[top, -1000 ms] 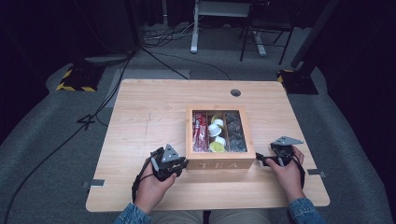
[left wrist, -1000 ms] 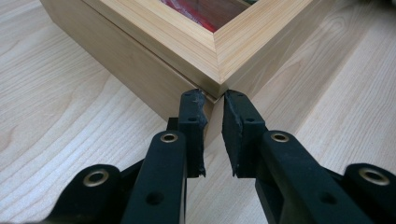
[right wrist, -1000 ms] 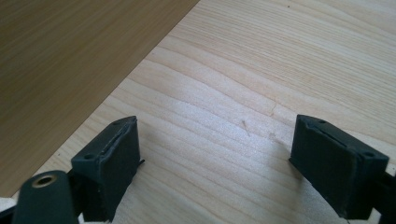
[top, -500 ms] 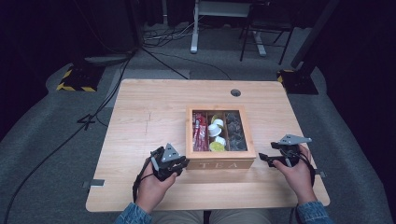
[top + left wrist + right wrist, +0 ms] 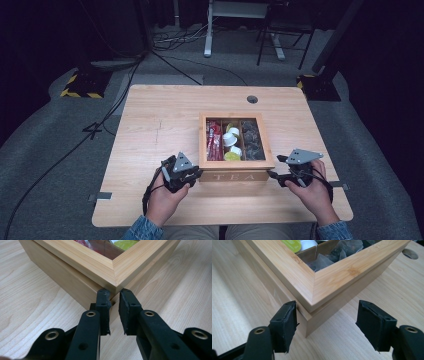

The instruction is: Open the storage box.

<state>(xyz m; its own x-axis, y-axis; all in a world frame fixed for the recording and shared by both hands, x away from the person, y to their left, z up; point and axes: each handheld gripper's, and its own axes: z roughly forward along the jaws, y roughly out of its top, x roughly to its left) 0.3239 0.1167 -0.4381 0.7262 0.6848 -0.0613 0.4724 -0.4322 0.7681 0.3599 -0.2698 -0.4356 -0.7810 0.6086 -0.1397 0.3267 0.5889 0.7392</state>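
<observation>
A wooden tea box marked TEA sits near the table's front edge, its windowed lid down over red sachets, white and lime capsules and dark tea bags. My left gripper is at the box's near left corner. In the left gripper view its jaws are shut to a narrow slit, tips against the box corner just under the lid rim. My right gripper is at the near right corner. Its jaws stand open astride the box corner and have just been closing.
The light wooden table has a round cable hole behind the box. Bare wood lies left and right of the box. Cables, a yellow-black base and chair legs stand on the grey floor beyond.
The right gripper has risen a little and shifted at the box's near right corner, and its jaws have narrowed. The left hand and the box have stayed put.
</observation>
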